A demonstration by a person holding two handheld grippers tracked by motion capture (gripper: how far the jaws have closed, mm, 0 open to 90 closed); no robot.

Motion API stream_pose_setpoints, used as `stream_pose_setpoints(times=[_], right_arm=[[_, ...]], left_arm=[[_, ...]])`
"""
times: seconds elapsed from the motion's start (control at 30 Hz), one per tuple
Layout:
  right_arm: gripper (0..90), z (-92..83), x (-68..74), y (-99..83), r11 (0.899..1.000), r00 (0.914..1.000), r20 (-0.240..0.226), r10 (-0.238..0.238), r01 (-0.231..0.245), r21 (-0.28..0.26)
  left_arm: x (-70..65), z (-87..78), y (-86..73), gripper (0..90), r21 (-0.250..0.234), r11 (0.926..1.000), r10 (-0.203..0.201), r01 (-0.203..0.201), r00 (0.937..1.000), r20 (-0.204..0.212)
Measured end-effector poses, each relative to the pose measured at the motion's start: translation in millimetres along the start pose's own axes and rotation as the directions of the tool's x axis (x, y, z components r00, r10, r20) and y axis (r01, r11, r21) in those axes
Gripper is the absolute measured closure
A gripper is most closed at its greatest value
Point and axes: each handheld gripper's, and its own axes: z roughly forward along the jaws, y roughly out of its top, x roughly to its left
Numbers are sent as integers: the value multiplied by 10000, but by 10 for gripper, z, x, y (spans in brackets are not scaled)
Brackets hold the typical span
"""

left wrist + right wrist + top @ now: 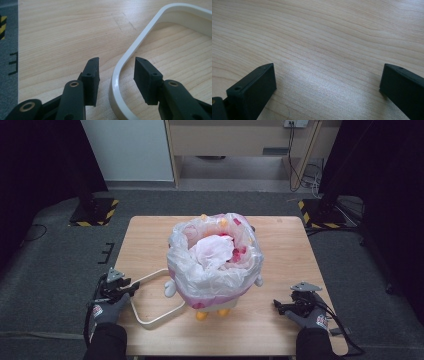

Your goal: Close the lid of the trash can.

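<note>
A small white waste bin with orange feet stands at the centre of the high view on a pale wooden table. A translucent plastic bag liner is draped over its rim and hangs down its sides, with pink showing through. Inside the bag lies crumpled white paper or plastic among pink and red scraps.

A cream-white ring frame, a flat rounded-rectangle loop, lies on the table at the lower left of the bin, its far end reaching the bin's base. In the left gripper view its glossy curved corner sweeps from the bottom centre to the upper right.

The left gripper, held in a gloved hand at the lower left of the high view, straddles that corner. Its jaws are partly open, one outside the loop and one inside, with visible gaps on both sides; the pads do not press on it.

The right gripper, at the lower right, hovers over bare wood with jaws wide apart and nothing between them.

Open tabletop surrounds the bin on both sides; the near table edge lies just below both hands.
</note>
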Motion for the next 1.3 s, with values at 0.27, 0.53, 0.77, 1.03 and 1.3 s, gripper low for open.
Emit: stream_pose_setpoints(times=[0.27,0.53,0.77,1.03,1.3], right_arm=[[7,0,1,-1,10000,9999,-38,-95,95,8],[7,0,2,0,9999,9999,-69,-136,136,-6],[7,-1,3,0,9999,9999,-89,-122,122,0],[7,-1,3,1,9999,9999,-95,-126,126,0],[7,4,-2,3,9998,9997,-113,-210,209,-11]], left_arm=[[-28,58,-20,629,338,9994,49,-53,9999,141],[-24,35,-26,775,473,9986,-235,238,9997,-65],[-57,-15,18,782,357,9992,-176,191,9990,-409],[-39,-202,94,781,-882,9882,-1349,1254,9845,-1123],[9,-472,124,778,-2490,9357,-2955,2500,9408,-1659]])
